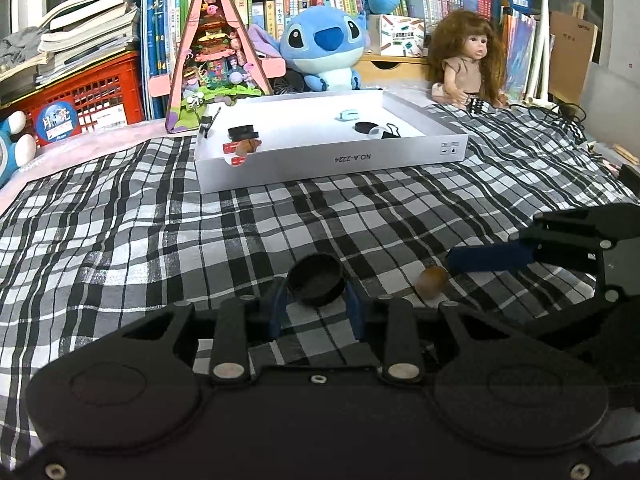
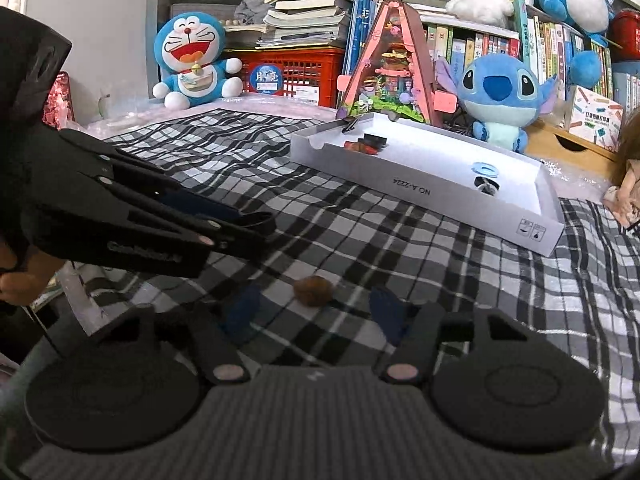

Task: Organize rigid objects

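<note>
My left gripper pinches a black cap by its rim, low over the checked cloth near its front edge; it looks stiff, light and a bit slick. To its right, my right gripper stands spread around a small brown nut: hard, rounded, prone to roll, so I'd take it across the middle. The white tray lies further back.
</note>
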Demonstrator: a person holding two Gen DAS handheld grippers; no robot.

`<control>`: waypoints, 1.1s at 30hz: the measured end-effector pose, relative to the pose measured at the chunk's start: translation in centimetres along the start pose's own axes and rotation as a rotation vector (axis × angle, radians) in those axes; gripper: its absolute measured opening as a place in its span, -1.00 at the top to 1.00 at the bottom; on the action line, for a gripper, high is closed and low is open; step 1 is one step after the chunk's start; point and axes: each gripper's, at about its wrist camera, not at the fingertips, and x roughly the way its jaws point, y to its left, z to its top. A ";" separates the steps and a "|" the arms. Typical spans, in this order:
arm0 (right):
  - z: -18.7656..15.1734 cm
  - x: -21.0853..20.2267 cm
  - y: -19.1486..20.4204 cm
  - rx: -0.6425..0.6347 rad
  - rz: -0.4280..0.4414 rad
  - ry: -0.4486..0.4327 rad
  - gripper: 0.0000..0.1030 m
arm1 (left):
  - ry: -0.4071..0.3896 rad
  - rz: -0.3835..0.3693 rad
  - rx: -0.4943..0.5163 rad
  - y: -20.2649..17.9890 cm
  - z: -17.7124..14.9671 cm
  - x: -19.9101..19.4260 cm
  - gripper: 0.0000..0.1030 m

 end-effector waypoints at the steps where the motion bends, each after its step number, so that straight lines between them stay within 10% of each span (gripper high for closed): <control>1: 0.0 0.0 0.0 0.010 -0.004 -0.001 -0.07 | 0.001 0.000 -0.005 0.0 0.0 0.0 0.42; 5: 0.0 0.1 -0.1 0.055 -0.036 -0.012 0.45 | 0.000 0.006 -0.019 -0.1 0.1 0.3 0.42; 33: 3.3 0.7 -5.5 0.186 -0.200 -0.069 0.46 | -0.023 0.062 -0.054 -0.9 5.7 3.0 0.42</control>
